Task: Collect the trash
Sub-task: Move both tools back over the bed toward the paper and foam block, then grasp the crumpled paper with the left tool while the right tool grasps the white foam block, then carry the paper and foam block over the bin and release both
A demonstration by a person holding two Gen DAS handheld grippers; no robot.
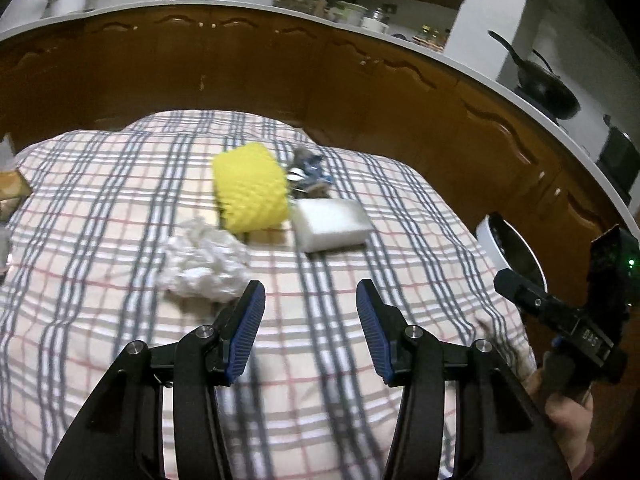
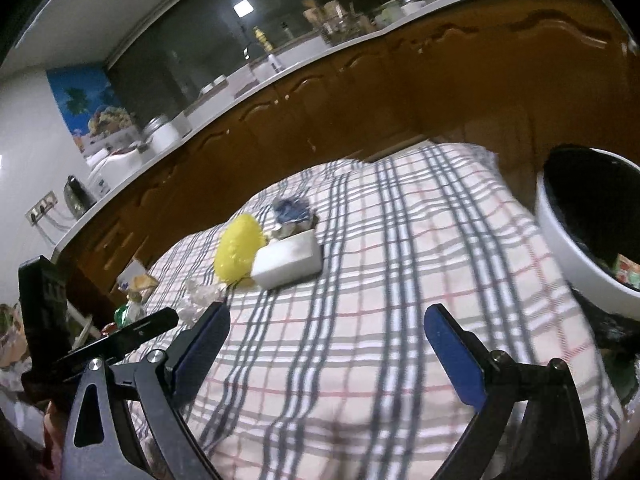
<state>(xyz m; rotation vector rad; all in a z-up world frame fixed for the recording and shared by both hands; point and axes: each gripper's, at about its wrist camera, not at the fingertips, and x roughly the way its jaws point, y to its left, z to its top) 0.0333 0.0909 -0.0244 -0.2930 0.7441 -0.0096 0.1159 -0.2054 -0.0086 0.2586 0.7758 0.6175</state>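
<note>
Both empty and parted, left gripper (image 1: pixel 310 308) nears the crumpled white paper (image 1: pixel 204 264) on the checked bench (image 1: pixel 120 200), right gripper (image 2: pixel 326 334) wide beside it—next, close on paper, carry right to the white bin (image 2: pixel 560 248).

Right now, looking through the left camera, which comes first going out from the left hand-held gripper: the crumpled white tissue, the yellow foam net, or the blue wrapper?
1. Crumpled white tissue: just past the left hand-held gripper, on its left.
2. Yellow foam net: mid-table, behind the tissue.
3. Blue wrapper: farthest, beside the net's right edge.

Brown wooden cabinets (image 1: pixel 360 80), white countertop (image 1: pixel 400 44), dark window (image 2: pixel 200 32)
</note>
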